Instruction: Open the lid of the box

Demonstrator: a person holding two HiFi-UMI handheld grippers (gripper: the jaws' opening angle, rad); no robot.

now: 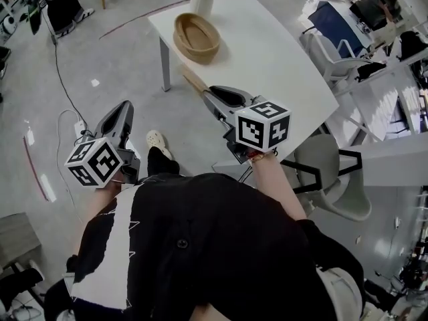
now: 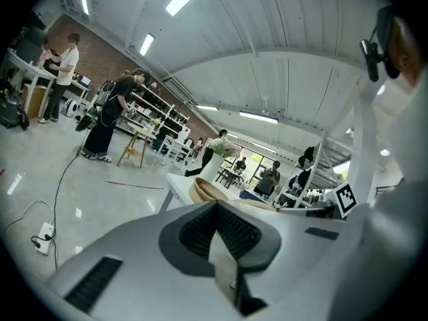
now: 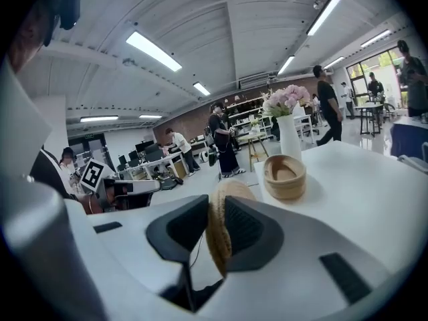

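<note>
With the right gripper (image 3: 216,207) clamped on the woven lid (image 3: 219,246) edge-on, the left gripper (image 2: 217,206) closed on nothing and the lidless woven box (image 1: 179,33) far on the white table (image 1: 267,62), that thin hold could let the lid twist free and fall.

The box (image 1: 196,37) is tan, seemingly woven; the counter (image 1: 281,65) is white. The lid (image 3: 218,243) is straw-coloured. The left claw (image 2: 216,204) and right claw (image 3: 215,202) are pale grey with black pads (image 2: 237,231); the cubes (image 1: 263,124) bear black-and-white squares.

No legible text, label, brand or number anywhere.
</note>
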